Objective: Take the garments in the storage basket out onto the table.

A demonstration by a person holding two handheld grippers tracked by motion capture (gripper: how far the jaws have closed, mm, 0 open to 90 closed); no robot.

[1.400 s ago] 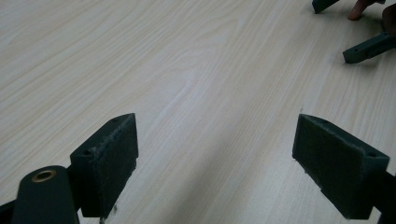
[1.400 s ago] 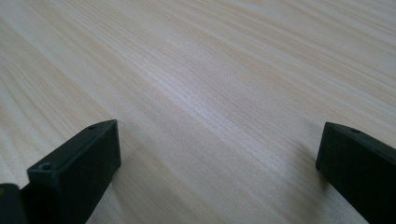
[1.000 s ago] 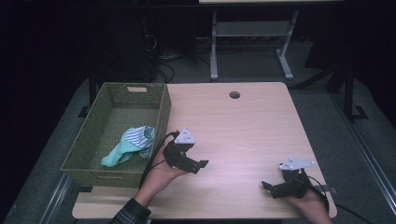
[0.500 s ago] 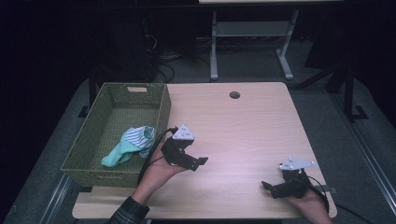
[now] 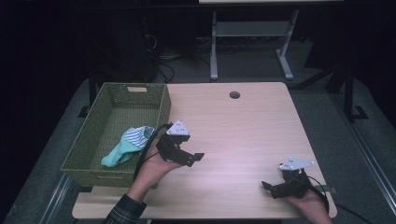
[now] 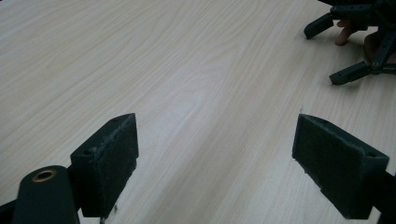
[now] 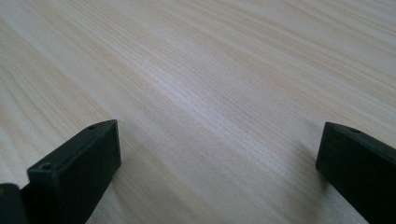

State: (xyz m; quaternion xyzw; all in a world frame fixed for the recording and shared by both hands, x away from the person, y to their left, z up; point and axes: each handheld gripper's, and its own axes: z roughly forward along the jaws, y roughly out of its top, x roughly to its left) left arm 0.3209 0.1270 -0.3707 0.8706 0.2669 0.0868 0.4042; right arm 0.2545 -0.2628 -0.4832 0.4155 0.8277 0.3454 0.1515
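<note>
Two grippers sit over the table [image 5: 243, 126] in the high view, and one thing has changed over the last second: the left gripper [image 5: 192, 158] has lifted slightly and edged away from the basket [image 5: 161, 105]. The cloth [image 5: 128, 143], a teal and striped bundle, lies crumpled inside the basket near its right wall. I judge the drop finished, with the hand now retreating. The left hand [image 5: 152, 163] grips its tool from beneath, wrist angled up and jaws pointing right. The right gripper [image 5: 271, 186] has stayed low near the table's front right corner, jaws pointing left.

In the left gripper view, the left gripper [image 6: 217, 154] has its jaws spread wide above bare wood, holding nothing, and the other gripper [image 6: 338, 51] shows farther off at top right.

In the right gripper view, the right gripper [image 7: 217, 158] is likewise spread wide and empty, close over the tabletop.
</note>
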